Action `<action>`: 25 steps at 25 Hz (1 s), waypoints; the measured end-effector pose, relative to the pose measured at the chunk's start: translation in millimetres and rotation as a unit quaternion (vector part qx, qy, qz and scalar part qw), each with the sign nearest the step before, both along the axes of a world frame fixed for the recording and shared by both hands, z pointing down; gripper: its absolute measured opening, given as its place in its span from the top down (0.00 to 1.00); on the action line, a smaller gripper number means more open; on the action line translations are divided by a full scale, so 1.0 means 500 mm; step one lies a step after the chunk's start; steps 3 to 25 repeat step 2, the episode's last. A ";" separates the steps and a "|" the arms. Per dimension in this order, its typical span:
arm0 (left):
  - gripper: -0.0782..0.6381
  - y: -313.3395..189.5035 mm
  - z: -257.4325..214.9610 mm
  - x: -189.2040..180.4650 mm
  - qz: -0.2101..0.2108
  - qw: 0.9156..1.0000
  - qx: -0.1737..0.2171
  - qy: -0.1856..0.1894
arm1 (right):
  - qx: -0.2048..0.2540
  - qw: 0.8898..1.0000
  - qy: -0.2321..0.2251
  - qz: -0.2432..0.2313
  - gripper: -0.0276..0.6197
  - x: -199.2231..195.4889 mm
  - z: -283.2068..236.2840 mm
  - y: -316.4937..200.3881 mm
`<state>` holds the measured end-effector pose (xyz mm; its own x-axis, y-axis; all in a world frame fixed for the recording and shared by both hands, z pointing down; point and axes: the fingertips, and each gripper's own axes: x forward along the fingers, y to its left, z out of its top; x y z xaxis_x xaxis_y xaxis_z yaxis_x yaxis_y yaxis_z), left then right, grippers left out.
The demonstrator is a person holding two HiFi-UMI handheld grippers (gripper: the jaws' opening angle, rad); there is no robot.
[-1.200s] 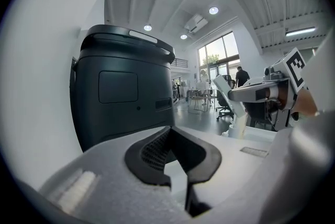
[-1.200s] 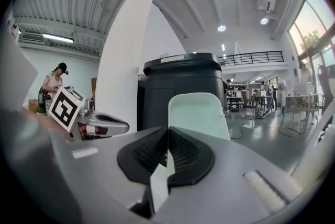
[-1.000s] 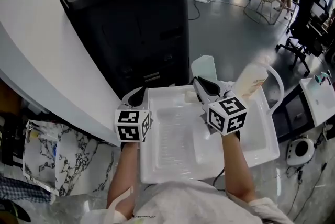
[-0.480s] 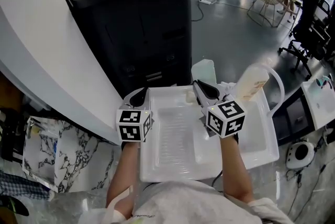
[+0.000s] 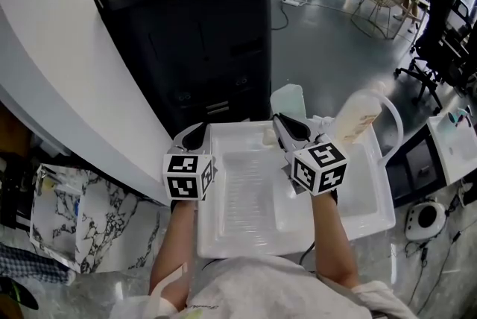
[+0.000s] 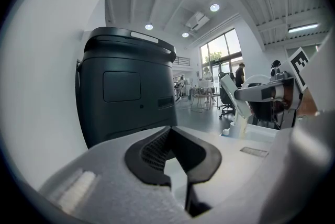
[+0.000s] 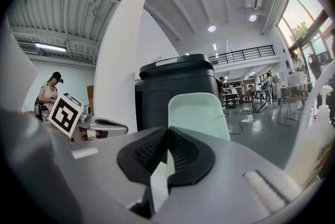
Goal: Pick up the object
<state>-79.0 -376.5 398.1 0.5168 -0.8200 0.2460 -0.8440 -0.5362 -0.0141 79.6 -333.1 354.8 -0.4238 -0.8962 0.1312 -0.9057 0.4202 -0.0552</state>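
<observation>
Over the white tray [image 5: 246,206], we are holding two claws side by side. We are clamping the right claw [image 5: 282,121] on the lower edge of a pale green plastic piece [image 5: 289,98], which is standing upright beyond the tray's far edge. We are keeping the left claw [image 5: 200,133] closed and empty. Tilted bottle [image 5: 356,116] just right.
</observation>
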 end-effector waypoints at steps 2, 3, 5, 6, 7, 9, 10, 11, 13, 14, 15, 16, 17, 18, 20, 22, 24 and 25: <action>0.88 -0.001 -0.003 -0.003 -0.001 1.000 0.001 0.001 | 0.000 1.000 0.001 0.000 0.94 -0.002 -0.001 -0.001; 0.88 -0.001 -0.003 -0.003 -0.001 1.000 0.001 0.001 | 0.000 1.000 0.001 0.000 0.94 -0.002 -0.001 -0.001; 0.88 -0.001 -0.003 -0.003 -0.001 1.000 0.001 0.001 | 0.000 1.000 0.001 0.000 0.94 -0.002 -0.001 -0.001; 0.88 -0.001 -0.003 -0.003 -0.001 1.000 0.001 0.001 | 0.000 1.000 0.001 0.000 0.94 -0.002 -0.001 -0.001; 0.88 -0.001 -0.003 -0.003 -0.001 1.000 0.001 0.001 | 0.000 1.000 0.001 0.000 0.94 -0.002 -0.001 -0.001; 0.88 -0.001 -0.003 -0.003 -0.001 1.000 0.001 0.001 | 0.000 1.000 0.001 0.000 0.94 -0.002 -0.001 -0.001; 0.88 -0.001 -0.003 -0.003 -0.001 1.000 0.001 0.001 | 0.000 1.000 0.001 0.000 0.94 -0.002 -0.001 -0.001; 0.88 -0.001 -0.003 -0.003 -0.001 1.000 0.001 0.001 | 0.000 1.000 0.001 0.000 0.94 -0.002 -0.001 -0.001; 0.88 -0.001 -0.003 -0.003 -0.001 1.000 0.001 0.001 | 0.000 1.000 0.001 0.000 0.94 -0.002 -0.001 -0.001; 0.88 -0.001 -0.003 -0.003 -0.001 1.000 0.001 0.001 | 0.000 1.000 0.001 0.000 0.94 -0.002 -0.001 -0.001; 0.88 -0.001 -0.003 -0.003 -0.001 1.000 0.001 0.001 | 0.000 1.000 0.001 0.000 0.94 -0.002 -0.001 -0.001; 0.88 -0.001 -0.003 -0.003 -0.001 1.000 0.001 0.001 | 0.000 1.000 0.001 0.000 0.94 -0.002 -0.001 -0.001; 0.88 -0.001 -0.003 -0.003 -0.001 1.000 0.001 0.001 | 0.000 1.000 0.001 0.000 0.94 -0.002 -0.001 -0.001; 0.88 -0.001 -0.003 -0.003 -0.001 1.000 0.001 0.001 | 0.000 1.000 0.001 0.000 0.94 -0.002 -0.001 -0.001; 0.88 -0.001 -0.003 -0.003 -0.001 1.000 0.001 0.001 | 0.000 1.000 0.001 0.000 0.94 -0.002 -0.001 -0.001; 0.88 -0.001 -0.003 -0.003 -0.001 1.000 0.001 0.001 | 0.000 1.000 0.001 0.000 0.94 -0.002 -0.001 -0.001; 0.88 -0.001 -0.003 -0.003 -0.001 1.000 0.001 0.001 | 0.000 1.000 0.001 0.000 0.94 -0.002 -0.001 -0.001; 0.88 -0.001 -0.003 -0.003 -0.001 1.000 0.001 0.001 | 0.000 1.000 0.001 0.000 0.94 -0.002 -0.001 -0.001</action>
